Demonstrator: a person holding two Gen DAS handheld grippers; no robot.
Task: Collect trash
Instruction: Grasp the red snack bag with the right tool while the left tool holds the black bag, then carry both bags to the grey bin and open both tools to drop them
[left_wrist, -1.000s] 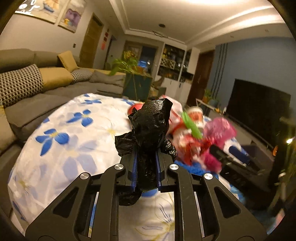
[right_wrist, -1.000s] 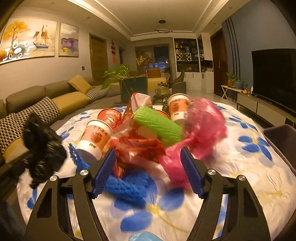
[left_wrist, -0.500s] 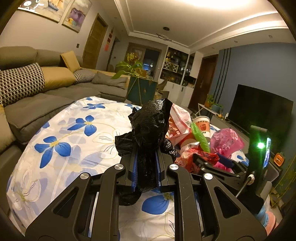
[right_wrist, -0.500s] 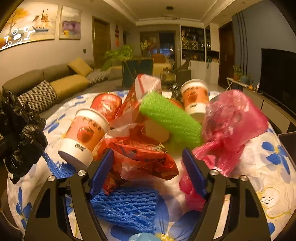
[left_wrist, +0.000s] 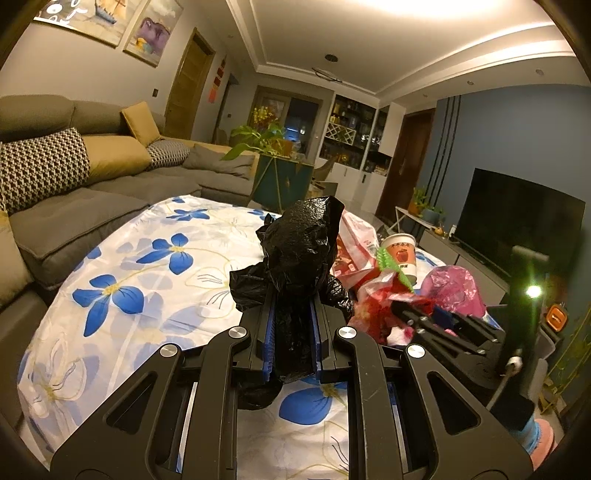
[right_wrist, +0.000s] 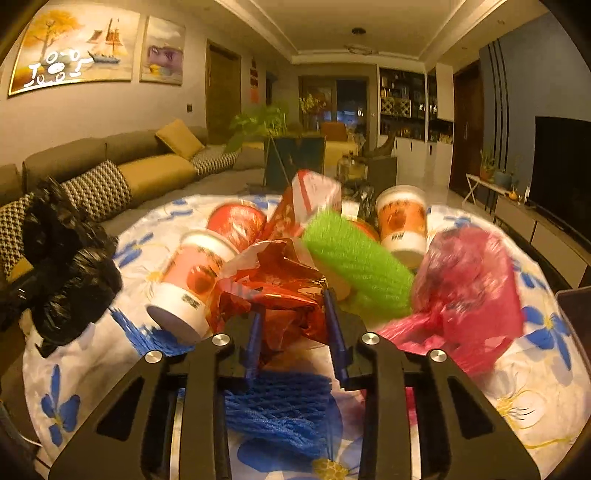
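My left gripper (left_wrist: 291, 314) is shut on a crumpled black trash bag (left_wrist: 299, 240), held above the flower-print tablecloth (left_wrist: 147, 277). In the right wrist view the same black bag (right_wrist: 70, 273) hangs at the far left. My right gripper (right_wrist: 293, 321) has its blue pads pressed against a crumpled red wrapper (right_wrist: 280, 277) at the front of a trash pile. The pile holds a green foam net (right_wrist: 354, 258), a pink plastic bag (right_wrist: 469, 284), a blue foam net (right_wrist: 280, 406), paper cups (right_wrist: 192, 280) and a red-and-white bag (right_wrist: 310, 195).
A grey sofa (left_wrist: 74, 184) with cushions runs along the left of the table. A TV (left_wrist: 517, 221) on a low cabinet stands to the right. A dark bin edge (right_wrist: 576, 314) shows at the table's right side. A plant stand (left_wrist: 280, 177) is behind the table.
The right gripper moved forward into the pile and its fingers came together on the red wrapper. The left gripper kept hold of the black bag and tilted slightly.
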